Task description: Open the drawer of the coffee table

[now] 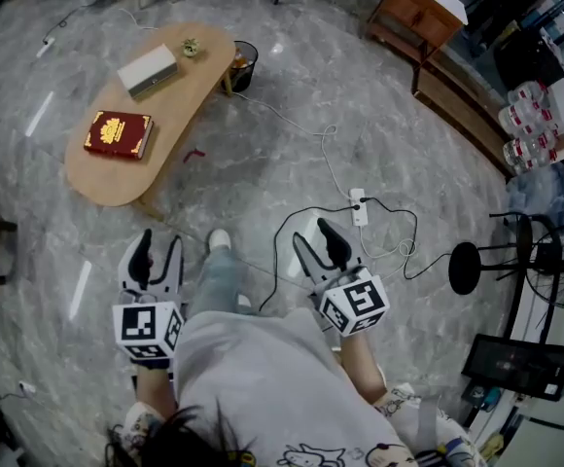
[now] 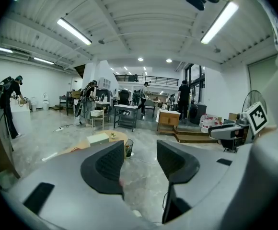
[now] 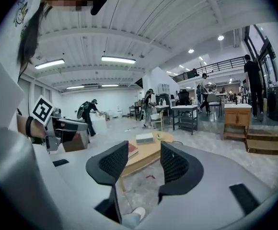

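The coffee table [image 1: 180,90] is a light wooden, kidney-shaped top at the upper left of the head view, some way ahead of me. On it lie a red book [image 1: 119,133], a white box [image 1: 148,70] and a small round object [image 1: 191,48]. No drawer shows in any view. My left gripper [image 1: 156,254] and right gripper [image 1: 318,243] hang low in front of my body, well short of the table, both open and empty. The left gripper view has the table [image 2: 76,147] far off beyond the left gripper [image 2: 140,157]. In the right gripper view the table [image 3: 148,150] sits beyond the right gripper [image 3: 144,163].
A black waste bin [image 1: 245,64] stands at the table's far end. A white power strip [image 1: 358,205] with black and white cables lies on the marble floor right of my feet. A fan stand [image 1: 467,266], a dark screen [image 1: 520,363] and a wooden cabinet [image 1: 418,13] line the right side.
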The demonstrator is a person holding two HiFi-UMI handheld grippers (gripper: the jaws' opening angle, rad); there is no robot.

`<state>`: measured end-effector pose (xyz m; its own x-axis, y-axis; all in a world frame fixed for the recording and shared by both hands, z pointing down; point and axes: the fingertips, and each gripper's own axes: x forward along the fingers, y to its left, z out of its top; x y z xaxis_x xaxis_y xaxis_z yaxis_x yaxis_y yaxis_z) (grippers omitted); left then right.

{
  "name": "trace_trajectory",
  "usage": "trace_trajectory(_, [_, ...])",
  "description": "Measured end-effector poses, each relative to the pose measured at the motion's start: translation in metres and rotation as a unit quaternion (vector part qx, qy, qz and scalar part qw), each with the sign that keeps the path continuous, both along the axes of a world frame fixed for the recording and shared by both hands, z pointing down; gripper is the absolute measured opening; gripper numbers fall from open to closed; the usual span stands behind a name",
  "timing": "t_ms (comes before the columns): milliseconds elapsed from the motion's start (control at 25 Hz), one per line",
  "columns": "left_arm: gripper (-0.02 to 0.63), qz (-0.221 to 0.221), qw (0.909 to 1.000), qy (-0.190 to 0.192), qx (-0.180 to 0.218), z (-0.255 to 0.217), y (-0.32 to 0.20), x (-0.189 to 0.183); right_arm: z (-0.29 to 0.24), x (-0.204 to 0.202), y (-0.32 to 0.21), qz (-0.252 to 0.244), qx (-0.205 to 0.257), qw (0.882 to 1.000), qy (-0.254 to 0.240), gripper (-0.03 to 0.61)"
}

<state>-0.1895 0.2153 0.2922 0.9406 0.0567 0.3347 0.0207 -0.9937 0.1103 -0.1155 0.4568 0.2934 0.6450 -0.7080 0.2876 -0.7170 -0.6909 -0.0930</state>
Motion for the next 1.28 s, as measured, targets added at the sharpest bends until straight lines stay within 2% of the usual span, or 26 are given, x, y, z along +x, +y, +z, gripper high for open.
trace_trajectory(480, [0.245, -0.007, 1.0, 0.003, -0.005, -0.012, -0.073, 0.127, -0.008, 0.126, -0.063, -0.009, 0.001, 1.0, -0.016, 0.21])
trace_trajectory(680, [0.255, -0.017, 0.9998, 0.001, -0.005, -0.011, -0.099, 0.165, -0.007, 0.166, -0.086, -0.008, 0.005, 1.0, -0.025, 0.221])
trace_trajectory(1000, [0.273, -0.056, 0.9984, 0.0, -0.012, -0.004, -0.154, 0.185, -0.006, 0.21, -0.15, -0.046, 0.001, 0.999, -0.026, 0.23])
trace_trajectory(1280, [0.276, -0.124, 0.9919, 0.002, -0.027, 0.0, -0.197, 0.162, -0.01, 0.215, -0.216, -0.123, -0.012, 0.992, -0.026, 0.23])
